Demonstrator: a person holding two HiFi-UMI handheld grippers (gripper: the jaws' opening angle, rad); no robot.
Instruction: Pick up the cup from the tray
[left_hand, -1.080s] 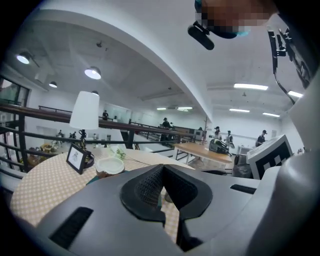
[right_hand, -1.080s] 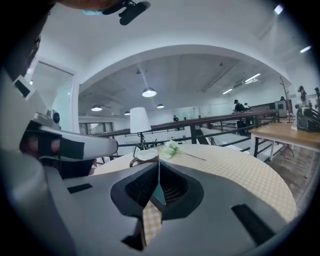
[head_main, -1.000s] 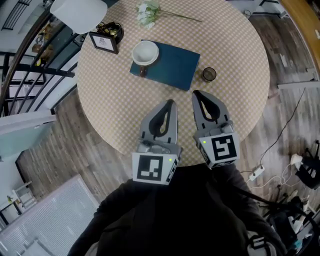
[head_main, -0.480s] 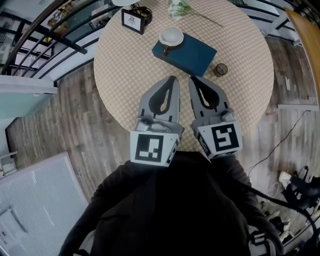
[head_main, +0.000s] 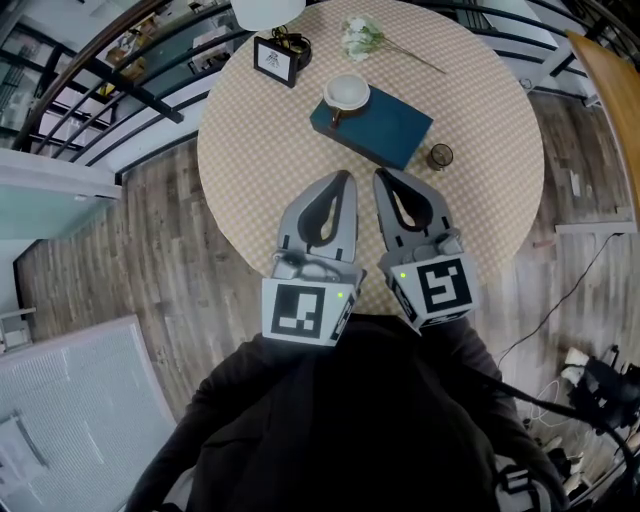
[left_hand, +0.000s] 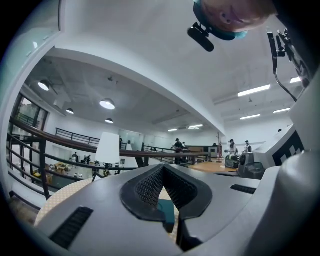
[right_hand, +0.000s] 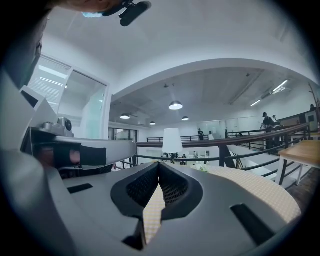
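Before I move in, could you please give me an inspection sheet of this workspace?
Surface: round table, checkered cloth.
Job's things: white cup upright on the blue tray, untouched.
Clutter: picture frame, flowers, lamp, small glass beside the tray.
Grippers: left gripper and right gripper, jaws shut, empty, short of the tray.
Cables: cables on the wood floor, right.
Surroundings: railing beyond the table.

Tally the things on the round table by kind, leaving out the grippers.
cup: 1
tray: 1
small glass: 1
framed sign: 1
flower sprig: 1
lamp: 1
Total: 6
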